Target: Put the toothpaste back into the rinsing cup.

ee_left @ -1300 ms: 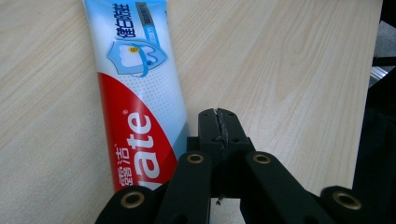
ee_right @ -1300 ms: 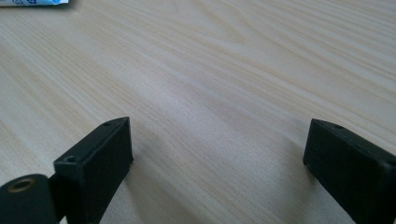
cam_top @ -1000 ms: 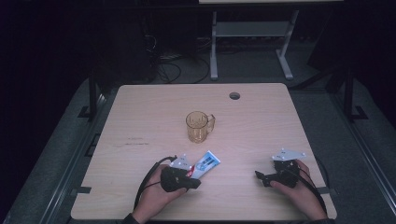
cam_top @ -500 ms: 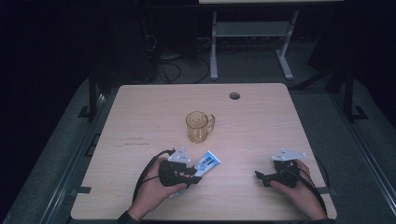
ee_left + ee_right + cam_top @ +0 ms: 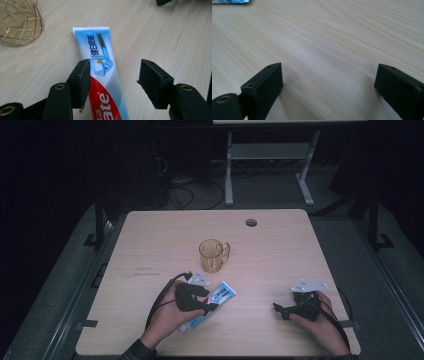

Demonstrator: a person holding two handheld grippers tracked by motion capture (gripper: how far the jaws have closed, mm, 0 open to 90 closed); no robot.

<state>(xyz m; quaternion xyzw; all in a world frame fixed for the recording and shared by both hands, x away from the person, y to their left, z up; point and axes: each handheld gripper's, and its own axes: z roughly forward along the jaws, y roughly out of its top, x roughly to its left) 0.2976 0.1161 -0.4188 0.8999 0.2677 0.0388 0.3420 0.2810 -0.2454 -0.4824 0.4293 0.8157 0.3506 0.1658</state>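
We have just been opening the left gripper (image 5: 113,82) over the toothpaste tube (image 5: 101,62), which lies flat at lower centre of the table (image 5: 150,240), apparently released. The right gripper (image 5: 328,87) gapes wide and empty. Next likely calls for backing clear.

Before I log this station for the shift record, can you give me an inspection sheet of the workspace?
Surface: wooden table, round hole near far edge.
Job's things: toothpaste tube lying flat; amber mug upright behind it.
Clutter: nothing seen.
Grippers: left hand-held gripper has just been opening, tube between its jaws, one pad at the tube's edge; right hand-held gripper open over bare wood.
Cables: black cable trailing from left one.
Surroundings: dark floor, white frame beyond.
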